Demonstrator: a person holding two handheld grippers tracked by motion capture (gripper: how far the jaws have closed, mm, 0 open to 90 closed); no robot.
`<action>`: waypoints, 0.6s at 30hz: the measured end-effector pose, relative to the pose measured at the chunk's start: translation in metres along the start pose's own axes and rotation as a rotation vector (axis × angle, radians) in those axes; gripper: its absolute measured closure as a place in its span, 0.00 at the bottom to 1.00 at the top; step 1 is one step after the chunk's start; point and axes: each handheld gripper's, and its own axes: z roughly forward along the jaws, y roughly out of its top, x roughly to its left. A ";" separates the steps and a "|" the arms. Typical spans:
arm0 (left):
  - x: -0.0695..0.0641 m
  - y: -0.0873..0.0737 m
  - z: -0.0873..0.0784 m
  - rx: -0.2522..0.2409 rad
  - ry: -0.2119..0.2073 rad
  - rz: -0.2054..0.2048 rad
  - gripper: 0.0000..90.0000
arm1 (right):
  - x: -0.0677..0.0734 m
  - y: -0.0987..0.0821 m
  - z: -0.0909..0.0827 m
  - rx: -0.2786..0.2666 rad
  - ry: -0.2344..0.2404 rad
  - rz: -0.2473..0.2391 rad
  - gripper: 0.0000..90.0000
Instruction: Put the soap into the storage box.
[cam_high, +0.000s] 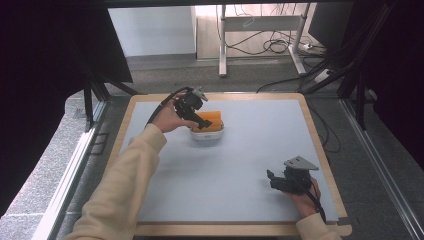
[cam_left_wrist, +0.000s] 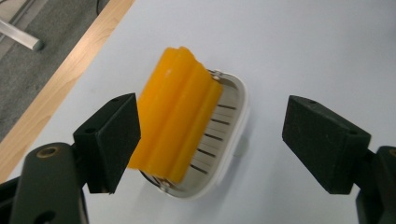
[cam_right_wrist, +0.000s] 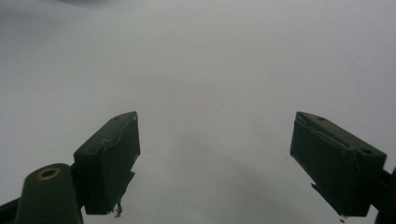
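Note:
An orange ridged soap bar (cam_high: 213, 119) (cam_left_wrist: 180, 116) lies in a white slotted soap dish (cam_high: 207, 135) (cam_left_wrist: 229, 140) toward the far left of the grey table top. The bar rests along one side of the dish, with one end over its rim. My left gripper (cam_high: 201, 121) (cam_left_wrist: 209, 122) hangs just above the bar with its jaws wide open; in the left gripper view the left pad (cam_left_wrist: 114, 140) is close beside the bar, and nothing is gripped. My right gripper (cam_high: 273, 179) (cam_right_wrist: 215, 140) rests low over bare table at the near right, open with nothing between its pads.
The table is a grey mat (cam_high: 250, 150) on a wooden board whose rim (cam_high: 320, 145) shows all round. Beyond the far edge are a floor, cables and a desk frame (cam_high: 260, 30). Dark curtains stand at both sides.

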 end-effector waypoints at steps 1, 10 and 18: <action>-0.003 -0.002 -0.003 -0.012 -0.004 -0.006 0.21 | 0.000 0.000 0.000 0.000 -0.001 -0.001 0.18; -0.042 -0.046 -0.037 -0.086 0.011 -0.036 0.21 | 0.001 0.000 -0.001 0.002 -0.007 0.002 0.18; -0.069 -0.095 -0.056 -0.126 0.053 -0.126 0.22 | -0.002 0.000 -0.001 0.003 -0.018 0.007 0.18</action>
